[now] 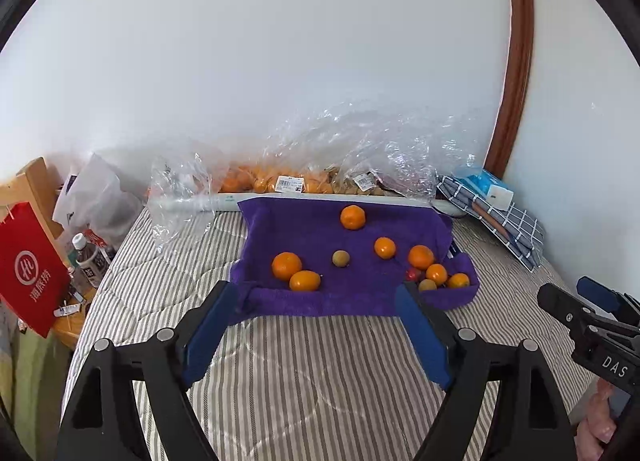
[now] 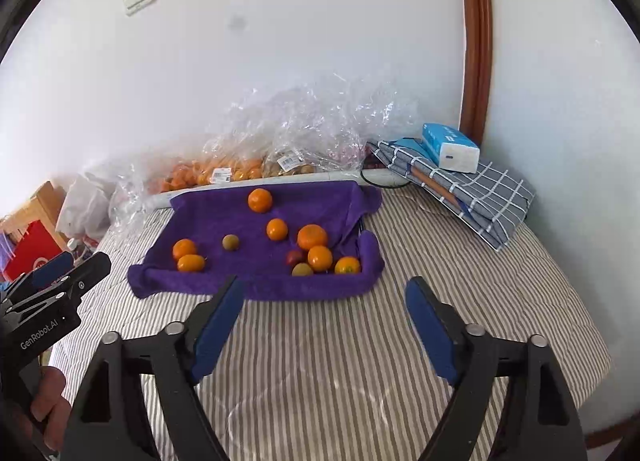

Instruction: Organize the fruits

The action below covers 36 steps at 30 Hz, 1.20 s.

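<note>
Left wrist view: the left gripper (image 1: 316, 293) stands wide open and empty over the striped mattress (image 1: 312, 373); oranges (image 1: 286, 265) lie scattered on the purple towel (image 1: 304, 233), plastic bags (image 1: 360, 149) behind.

Right wrist view: the right gripper (image 2: 325, 293) likewise gapes empty; a tissue box (image 2: 450, 147) rests on folded checked cloth (image 2: 488, 197).

Purple towel (image 1: 312, 237), orange fruits (image 1: 286, 265), grey-striped bedding (image 1: 320, 373).

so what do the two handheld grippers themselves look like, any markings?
Both are black, angular two-finger units with silver pivot bolts and flat blue pads. The left gripper shows white "GenRobot.AI" lettering on its side in the right wrist view; the right gripper shows "DAS" in the left wrist view. No cables or sleeves visible.
</note>
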Motion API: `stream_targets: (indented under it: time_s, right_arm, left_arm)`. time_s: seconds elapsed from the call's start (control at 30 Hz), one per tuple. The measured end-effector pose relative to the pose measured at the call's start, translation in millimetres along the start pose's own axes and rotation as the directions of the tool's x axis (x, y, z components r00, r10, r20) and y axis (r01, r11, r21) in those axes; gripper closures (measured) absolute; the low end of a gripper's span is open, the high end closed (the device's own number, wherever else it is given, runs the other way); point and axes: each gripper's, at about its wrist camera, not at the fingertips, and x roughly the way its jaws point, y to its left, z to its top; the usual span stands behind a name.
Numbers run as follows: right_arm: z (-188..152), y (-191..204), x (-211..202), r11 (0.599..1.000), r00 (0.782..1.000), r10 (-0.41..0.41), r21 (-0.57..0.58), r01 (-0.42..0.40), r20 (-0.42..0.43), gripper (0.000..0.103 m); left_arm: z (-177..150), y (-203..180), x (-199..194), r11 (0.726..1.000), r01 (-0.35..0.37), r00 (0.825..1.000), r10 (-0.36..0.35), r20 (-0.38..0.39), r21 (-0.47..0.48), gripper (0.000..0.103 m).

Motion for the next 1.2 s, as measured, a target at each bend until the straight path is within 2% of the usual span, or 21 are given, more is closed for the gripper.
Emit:
stream_targets:
  time_s: [0.07,0.27,0.5,0.6,1.2]
  right_arm:
    - [-6.5,1.2,-16.4,1.0,1.0,-0.019,-0.019,0.019,0.012,0.013]
    - [-19.3,1.7,-53.3,1.0,0.999,-0.017,-0.02,0.018,0.03,0.007]
    - [-33.4,1.3,-78.2,0.999,0.998,-0.04,-0.033,0.041,0.042,0.006]
    - [-36.8,1.1,-84.4,0.998,0.996,-0.065,-0.022,0.066,0.061,0.006]
    - [-39.7,5.8,-87.5,0.998,0.997,-0.057,-0.032,0.059,0.054,0.006]
  left_arm:
    - [-2.9,-1.7,-12.9,1.0,-0.006,1.0,0.006,0.011,0.003,0.015]
    - [-13.8,-6.1,-43.8,1.0,-0.014,1.0,0.014,0.024,0.006,0.014]
    - [-21.6,-0.5,-67.3,0.999,-0.037,0.998,0.037,0.041,-0.006,0.014]
    - [-22.3,1.2,-73.8,0.999,-0.038,0.998,0.039,0.05,-0.011,0.014]
    - [-26.7,-2.7,-78.8,0.999,-0.047,0.997,0.047,0.056,-0.002,0.014]
